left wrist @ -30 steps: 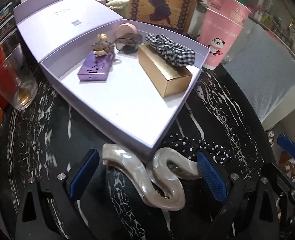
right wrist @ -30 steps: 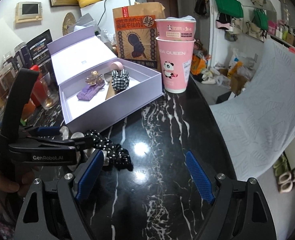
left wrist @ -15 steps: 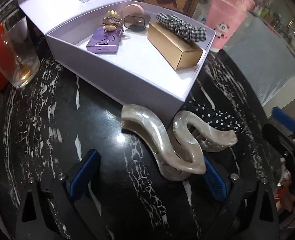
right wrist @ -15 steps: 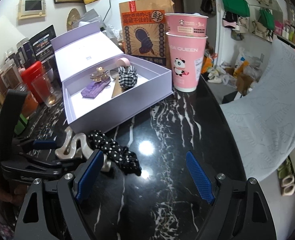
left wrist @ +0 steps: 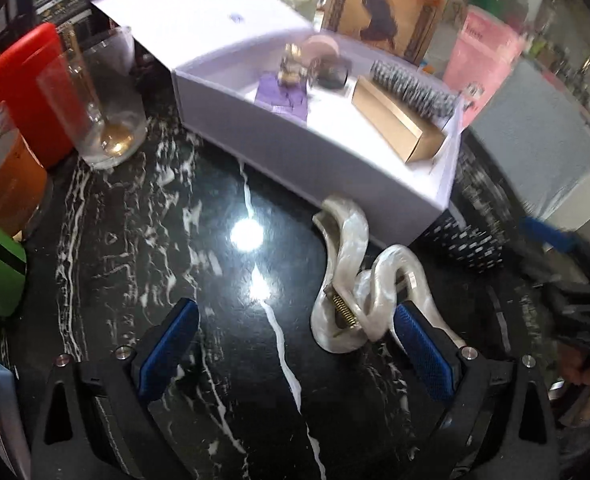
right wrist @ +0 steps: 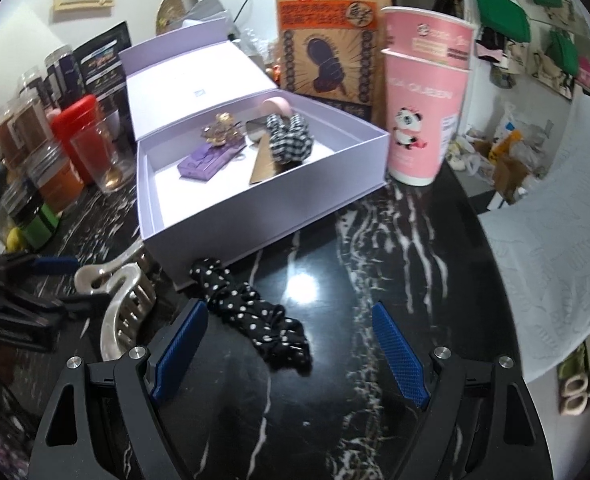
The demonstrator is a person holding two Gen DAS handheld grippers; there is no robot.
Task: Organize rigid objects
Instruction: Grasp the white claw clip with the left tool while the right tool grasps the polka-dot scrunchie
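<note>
A pearly white claw hair clip point(left wrist: 355, 280) lies on the black marble table against the front wall of the open lilac box point(left wrist: 295, 160). My left gripper point(left wrist: 295, 348) is open; the clip sits just inside its right finger point(left wrist: 423, 360). The clip also shows in the right wrist view point(right wrist: 123, 304). My right gripper point(right wrist: 291, 348) is open above the table, with a black polka-dot scrunchie point(right wrist: 255, 316) between its fingers. The box point(right wrist: 295, 204) holds a purple case point(right wrist: 207, 160), a gold box point(left wrist: 395, 124), a checked scrunchie point(right wrist: 287, 140) and a pink round item point(left wrist: 319, 46).
A drinking glass point(left wrist: 107, 112), a red cup point(left wrist: 31, 88) and jars stand at the left. Pink paper cups point(right wrist: 423, 112) and a brown paper bag point(right wrist: 331, 40) stand behind the box. The table's right edge drops off near a white patterned sheet point(right wrist: 555, 220).
My left gripper has pulled back and shifted left, so the clip now sits by its right finger. My right gripper has moved closer to the polka-dot scrunchie and the box.
</note>
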